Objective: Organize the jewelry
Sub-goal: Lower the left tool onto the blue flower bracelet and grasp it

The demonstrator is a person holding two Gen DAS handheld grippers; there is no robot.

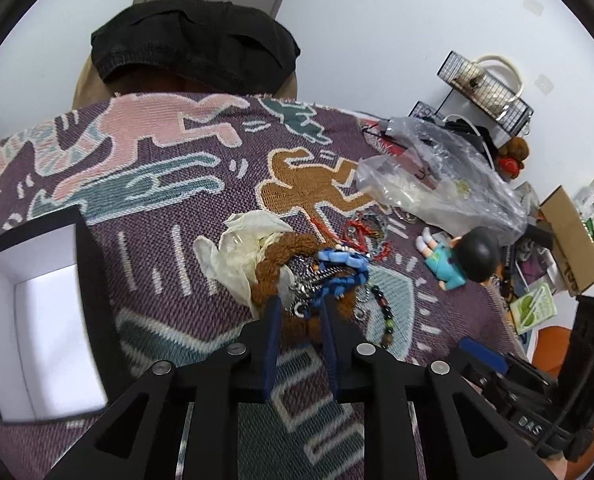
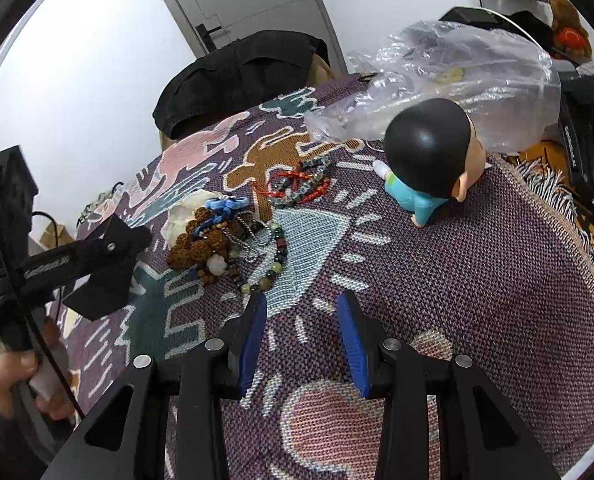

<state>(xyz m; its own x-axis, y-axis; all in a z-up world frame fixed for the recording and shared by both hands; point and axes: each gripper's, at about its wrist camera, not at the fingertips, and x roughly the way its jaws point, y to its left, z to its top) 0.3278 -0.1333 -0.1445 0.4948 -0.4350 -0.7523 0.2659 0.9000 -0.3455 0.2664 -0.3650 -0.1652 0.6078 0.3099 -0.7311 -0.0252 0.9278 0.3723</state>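
Observation:
A heap of jewelry lies mid-cloth: a brown knobbly bead bracelet (image 1: 275, 258) (image 2: 201, 248), a blue bead bracelet (image 1: 343, 266) (image 2: 225, 205) and a silver chain (image 1: 309, 282). My left gripper (image 1: 301, 310) points down at the heap. Its jaws stand narrowly apart, beads and chain show between the tips, and no pressing contact is visible. A dark and green bead bracelet (image 1: 385, 314) (image 2: 275, 266) lies just ahead of my right gripper (image 2: 301, 304), which is open over bare cloth. Red-cord and grey bead bracelets (image 2: 301, 184) lie farther back. A black box with a white inside (image 1: 91, 280) sits at the left.
A patterned woven cloth (image 2: 477, 280) covers the table. A blue-clothed figurine (image 1: 461, 258) (image 2: 429, 160) and a crumpled plastic bag (image 1: 437, 172) (image 2: 457, 72) lie to the right. White crumpled paper (image 1: 241, 248) touches the heap. A hand (image 2: 13, 380) holds the left gripper's handle. A black garment (image 1: 193, 48) hangs behind.

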